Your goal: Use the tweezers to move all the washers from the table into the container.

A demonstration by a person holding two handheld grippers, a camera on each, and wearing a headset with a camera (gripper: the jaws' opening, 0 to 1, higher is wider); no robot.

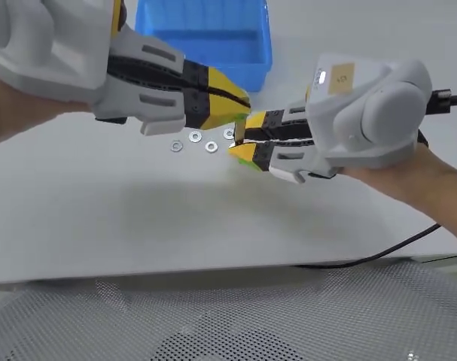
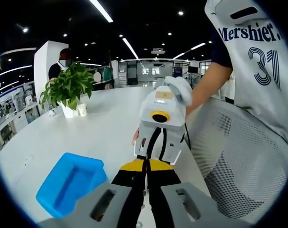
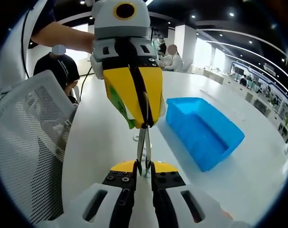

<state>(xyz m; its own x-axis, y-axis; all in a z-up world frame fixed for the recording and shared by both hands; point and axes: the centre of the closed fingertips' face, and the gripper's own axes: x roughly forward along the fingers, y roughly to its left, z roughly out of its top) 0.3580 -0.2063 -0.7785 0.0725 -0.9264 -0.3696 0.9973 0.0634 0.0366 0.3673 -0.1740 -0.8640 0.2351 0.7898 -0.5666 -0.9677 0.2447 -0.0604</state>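
- Both grippers meet tip to tip over the table [image 1: 175, 218], just in front of the blue container [image 1: 213, 74].
- Right gripper [image 3: 144, 170]: jaws narrow, pinched on the lower part of the tweezers [image 3: 144, 140]. The tweezers stand up out of its yellow tips, along its line of sight.
- Left gripper [image 1: 242, 105]: jaws drawn together. In the right gripper view the upper end of the tweezers runs into the seam between its yellow tips, so I read it as clamped on them too.
- My guess at why: a two-handed hold to set or steady the tool before either side works alone. I can't tell whether the tweezer tips themselves are squeezed or sprung open.
- Washers [image 1: 195, 137]: four lie flat on the table in a loose row, just below and left of the meeting jaws and near the container's front wall. None is lifted. I see no washers in the container, though much of it is out of view.
- Room: the carry from washers to container is short, over one low wall.
- Open tabletop lies toward me and to the left. The table's near edge and the mesh chair [image 1: 213, 323] sit well back from the work.
- The right gripper's cable [image 1: 379, 252] trails over that near edge, clear of the washers.
- Tight spot: the two gripper bodies crowd the washers from above, so one must back off before a pick.
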